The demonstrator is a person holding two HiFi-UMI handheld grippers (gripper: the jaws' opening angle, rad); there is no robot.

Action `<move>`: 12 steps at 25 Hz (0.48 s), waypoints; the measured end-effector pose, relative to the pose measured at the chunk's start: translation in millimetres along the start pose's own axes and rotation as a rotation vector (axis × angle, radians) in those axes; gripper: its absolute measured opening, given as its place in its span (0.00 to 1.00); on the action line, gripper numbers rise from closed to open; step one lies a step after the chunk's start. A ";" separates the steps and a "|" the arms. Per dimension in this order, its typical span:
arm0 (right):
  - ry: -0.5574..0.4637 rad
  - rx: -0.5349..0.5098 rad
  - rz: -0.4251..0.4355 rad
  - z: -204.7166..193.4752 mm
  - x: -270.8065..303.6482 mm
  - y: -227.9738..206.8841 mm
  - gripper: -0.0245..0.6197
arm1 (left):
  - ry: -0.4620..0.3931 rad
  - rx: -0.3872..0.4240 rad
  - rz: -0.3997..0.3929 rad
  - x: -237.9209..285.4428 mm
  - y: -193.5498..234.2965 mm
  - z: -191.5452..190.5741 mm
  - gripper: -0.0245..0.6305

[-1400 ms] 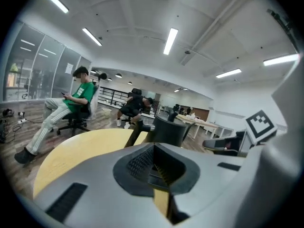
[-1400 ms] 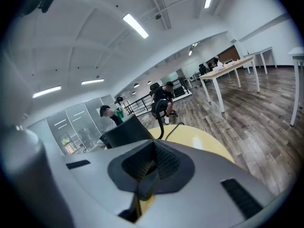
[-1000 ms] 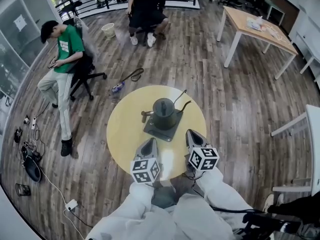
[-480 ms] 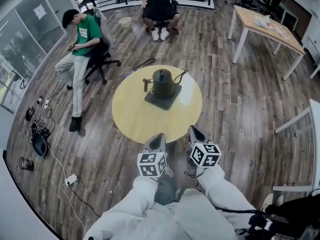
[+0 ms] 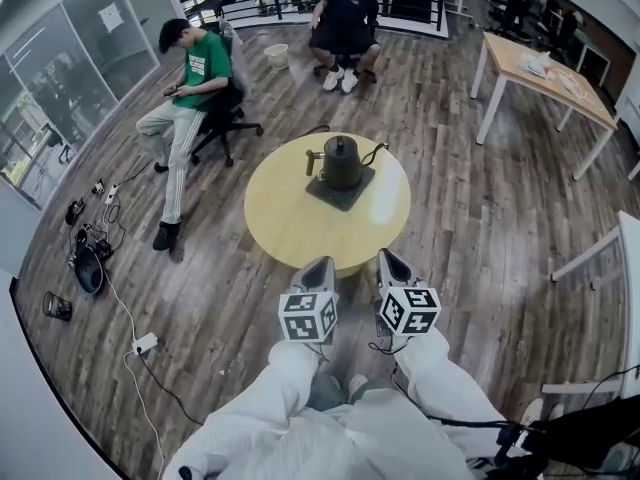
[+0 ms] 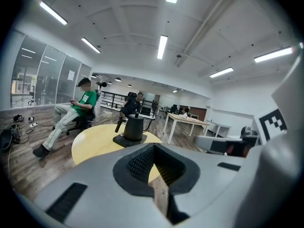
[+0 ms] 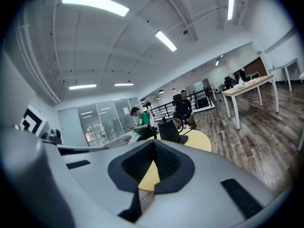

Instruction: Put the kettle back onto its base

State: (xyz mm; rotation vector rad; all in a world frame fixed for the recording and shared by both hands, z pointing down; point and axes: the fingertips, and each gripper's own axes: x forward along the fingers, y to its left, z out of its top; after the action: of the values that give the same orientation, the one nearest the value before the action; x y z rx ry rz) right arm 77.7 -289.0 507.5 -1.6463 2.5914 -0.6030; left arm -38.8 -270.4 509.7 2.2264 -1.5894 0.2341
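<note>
The dark kettle (image 5: 341, 161) stands upright on its square dark base (image 5: 343, 192), on the far part of a round yellow table (image 5: 300, 230). Both grippers hang short of the table's near edge, apart from the kettle. My left gripper (image 5: 320, 266) is shut with nothing between its jaws; its own view looks across the table top at the kettle (image 6: 133, 127) and base (image 6: 124, 140). My right gripper (image 5: 388, 260) is also shut and empty beside it. From the right gripper view the kettle (image 7: 168, 129) shows just past the shut tips (image 7: 153, 142).
A person in a green shirt (image 5: 196, 68) sits on an office chair left of the table, and another person in black (image 5: 350, 13) sits behind it. A wooden desk (image 5: 545, 73) stands at the right. Cables and a power strip (image 5: 143, 345) lie on the floor at left.
Both grippers have drawn back off the table toward the person, and the table with the kettle now lies farther off. The kettle has stayed on its base.
</note>
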 end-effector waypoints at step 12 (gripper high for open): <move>0.009 -0.060 -0.009 0.3 -12.0 34.8 0.06 | -0.016 -0.027 -0.022 -29.2 8.4 2.3 0.04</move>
State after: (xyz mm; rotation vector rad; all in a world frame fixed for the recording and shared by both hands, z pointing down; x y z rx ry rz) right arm 52.8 -265.7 493.6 -1.6770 2.6350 -0.5390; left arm -56.8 -248.2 499.1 2.2297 -1.5662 0.1882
